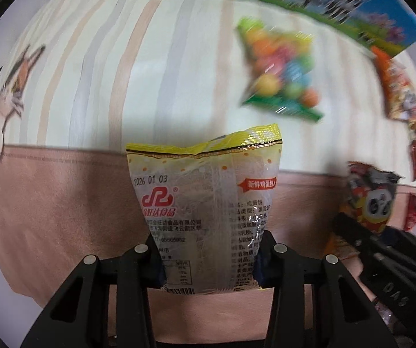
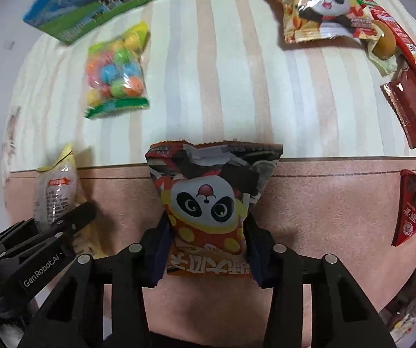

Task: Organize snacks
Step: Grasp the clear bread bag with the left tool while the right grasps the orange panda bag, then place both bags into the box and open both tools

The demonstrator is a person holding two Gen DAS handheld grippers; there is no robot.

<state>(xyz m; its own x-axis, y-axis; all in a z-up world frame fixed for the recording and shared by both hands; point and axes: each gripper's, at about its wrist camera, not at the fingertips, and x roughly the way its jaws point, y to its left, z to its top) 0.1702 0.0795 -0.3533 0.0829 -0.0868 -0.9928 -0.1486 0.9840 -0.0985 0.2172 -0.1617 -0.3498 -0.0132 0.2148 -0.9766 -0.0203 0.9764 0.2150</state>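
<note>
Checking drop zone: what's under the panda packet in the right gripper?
Beneath the panda packet, pinched in the right gripper, lies the pink band of the cloth, with its striped part beyond. The patch directly behind the packet is covered, so nothing can be confirmed there.

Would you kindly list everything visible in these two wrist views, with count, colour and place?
egg cake packet: one, clear with yellow top, held in the left hand-held gripper.
panda snack packet: one, red and orange, held in the right hand-held gripper.
candy ball bag: one, multicoloured with green edge, lying on the striped part of the cloth.
picture box: one, blue and green, far edge beyond the candy.
large panda bag: one, orange and yellow, far right.
red packets: at least three, red, right side.
cloth: one, cream striped and pink, under everything.
left hand-held gripper: one, black, shut on the egg cake packet.
right hand-held gripper: one, black, shut on the panda snack packet.
</note>
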